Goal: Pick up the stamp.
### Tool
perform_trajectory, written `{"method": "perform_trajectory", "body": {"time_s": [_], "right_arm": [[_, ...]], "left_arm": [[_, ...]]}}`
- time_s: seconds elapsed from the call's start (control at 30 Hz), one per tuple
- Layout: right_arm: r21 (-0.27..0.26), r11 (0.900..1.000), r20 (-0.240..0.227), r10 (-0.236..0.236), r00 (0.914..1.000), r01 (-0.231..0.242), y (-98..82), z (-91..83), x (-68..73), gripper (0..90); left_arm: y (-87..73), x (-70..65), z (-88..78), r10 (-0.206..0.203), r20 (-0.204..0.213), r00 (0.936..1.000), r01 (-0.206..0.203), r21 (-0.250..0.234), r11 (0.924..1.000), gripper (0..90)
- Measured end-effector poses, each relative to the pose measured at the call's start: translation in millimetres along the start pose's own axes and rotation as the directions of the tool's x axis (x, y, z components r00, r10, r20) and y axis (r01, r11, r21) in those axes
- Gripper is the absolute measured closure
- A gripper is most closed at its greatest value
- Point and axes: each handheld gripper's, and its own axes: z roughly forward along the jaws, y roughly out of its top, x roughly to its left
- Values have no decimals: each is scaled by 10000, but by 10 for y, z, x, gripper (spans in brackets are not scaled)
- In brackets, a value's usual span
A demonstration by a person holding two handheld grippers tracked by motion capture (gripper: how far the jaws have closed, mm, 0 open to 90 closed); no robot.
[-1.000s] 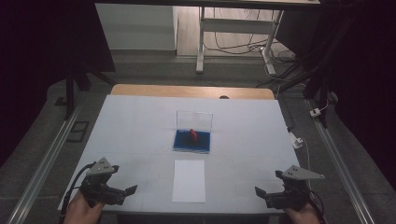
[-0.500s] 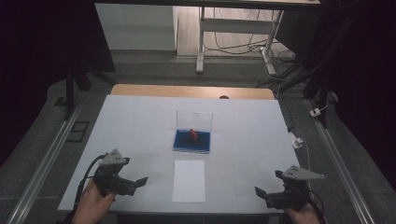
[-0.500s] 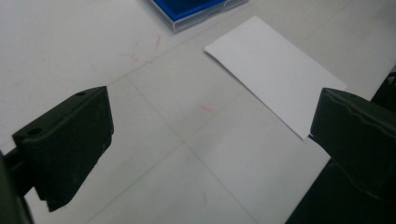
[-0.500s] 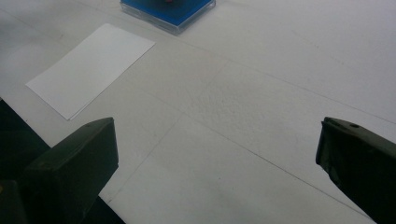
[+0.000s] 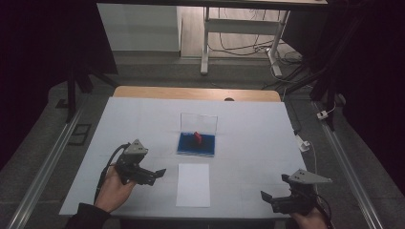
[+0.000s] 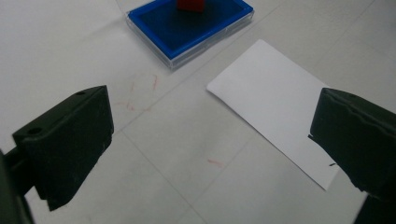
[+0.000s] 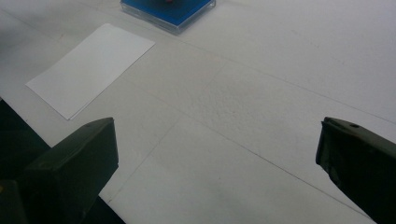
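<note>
Your left gripper (image 5: 160,172) hovers above the table's (image 5: 248,143) near-left part, jaws wide, aimed toward the white paper (image 5: 193,185) by the near edge. Your right gripper (image 5: 265,196) sits at the near-right corner, jaws wide. The paper lies flat, just short of the blue tray (image 5: 196,144).

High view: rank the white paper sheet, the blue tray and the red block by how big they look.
1. white paper sheet, largest.
2. blue tray, smaller, though it lies farther from the camera, so the gap may be overstated.
3. red block, clearly smallest, sitting in the tray.
</note>
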Motion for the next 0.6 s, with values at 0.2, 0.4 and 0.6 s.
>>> {"method": "perform_trajectory", "body": {"time_s": [0.2, 0.4, 0.6], "right_arm": [[-5, 10000, -7, 9, 10000, -9, -1, 1, -2, 0], [-1, 10000, -20, 9, 10000, -9, -1, 1, -4, 0], [-1, 10000, -43, 13, 10000, -13, -2, -2, -4, 0]], "left_arm": [[144, 24, 147, 209, -37, 9998, -209, -9, 9998, 0], [279, 73, 304, 237, -183, 9996, -236, 66, 9997, 0], [399, 137, 454, 182, -216, 9996, -181, 55, 9998, 0]]}}
